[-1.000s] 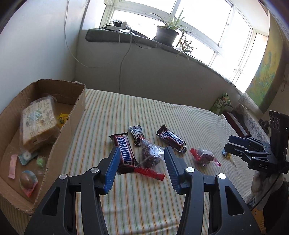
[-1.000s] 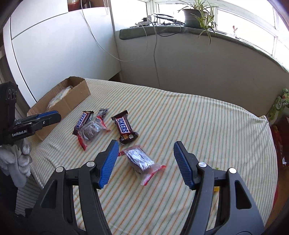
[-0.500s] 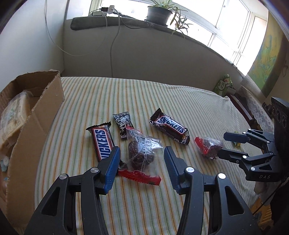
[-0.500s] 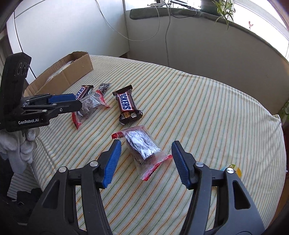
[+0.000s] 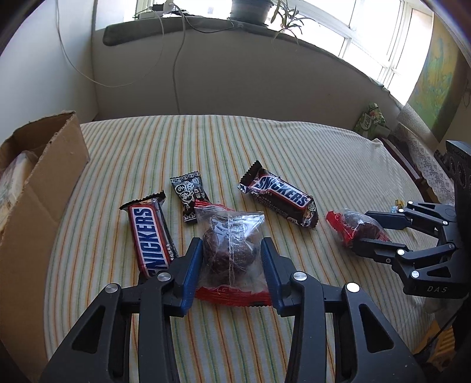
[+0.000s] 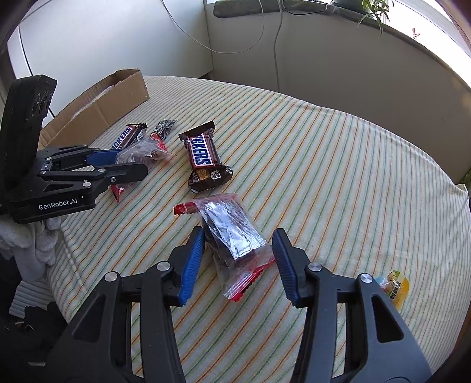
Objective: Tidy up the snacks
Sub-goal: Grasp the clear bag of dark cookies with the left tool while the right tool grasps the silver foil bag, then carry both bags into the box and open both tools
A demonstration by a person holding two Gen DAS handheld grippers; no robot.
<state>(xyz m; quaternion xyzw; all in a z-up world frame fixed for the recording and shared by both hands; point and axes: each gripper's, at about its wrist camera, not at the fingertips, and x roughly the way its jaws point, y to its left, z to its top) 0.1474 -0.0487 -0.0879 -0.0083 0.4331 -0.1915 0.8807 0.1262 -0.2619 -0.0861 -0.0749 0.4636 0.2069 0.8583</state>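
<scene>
Left wrist view showed a desk (image 5: 294, 153) under a cloth striped green, orange and cream, set against a pale wall below a sunlit window with a potted plant (image 5: 250, 8) on the sill and cables hanging down; a cardboard box (image 5: 38, 191) stood at the desk's nine o'clock edge. The left tongs (image 5: 232, 265) stood open, blue pads on either side of a clear bag of dark sweets (image 5: 231, 244) with red sealed ends, its long axis running six to twelve o'clock; whether the pads touched it could not be told. At ten o'clock of the bag lay a bar marked SNICKERS (image 5: 150, 235), lengthwise toward twelve; a small black sachet (image 5: 190, 194) with white characters lay at eleven o'clock; a second SNICKERS bar (image 5: 279, 197) lay at one o'clock, slanted from ten to four. In the right wrist view, the right tongs (image 6: 238, 262) were open around another clear, red-ended bag (image 6: 232, 235), slanted from eleven to five; a yellow wrapped sweet (image 6: 396, 287) lay at three o'clock of them; the left tool's body read GenRobot.AI, the right's DAS.
</scene>
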